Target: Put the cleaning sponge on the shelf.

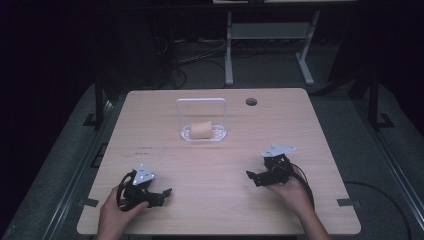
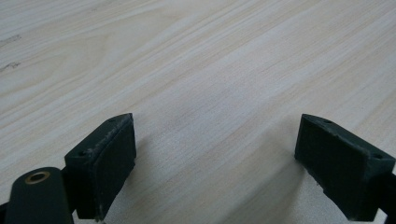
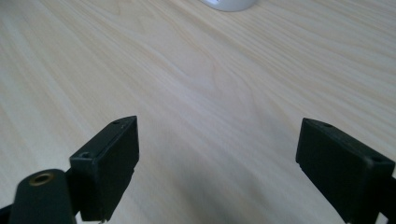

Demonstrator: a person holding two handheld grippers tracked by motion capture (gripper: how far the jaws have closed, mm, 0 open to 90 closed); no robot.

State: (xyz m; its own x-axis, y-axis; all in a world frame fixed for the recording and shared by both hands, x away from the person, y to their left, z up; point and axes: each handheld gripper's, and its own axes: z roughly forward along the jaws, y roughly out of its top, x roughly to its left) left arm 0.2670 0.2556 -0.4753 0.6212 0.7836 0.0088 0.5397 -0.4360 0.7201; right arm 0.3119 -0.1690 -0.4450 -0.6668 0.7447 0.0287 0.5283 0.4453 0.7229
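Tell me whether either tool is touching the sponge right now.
No: the sponge sits in its clear tray, far from left tool and right tool.

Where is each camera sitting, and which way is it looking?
High view: above the person's side, looking forward and down at the table; both hands show, with the left gripper and right gripper, plus a clear tray holding a yellowish block.
Left gripper view: rides the left gripper, looking low across bare wood between its open jaws.
Right gripper view: rides the right gripper, jaws open, facing a white rim at the top edge.
Both gripper views share the wooden tabletop.
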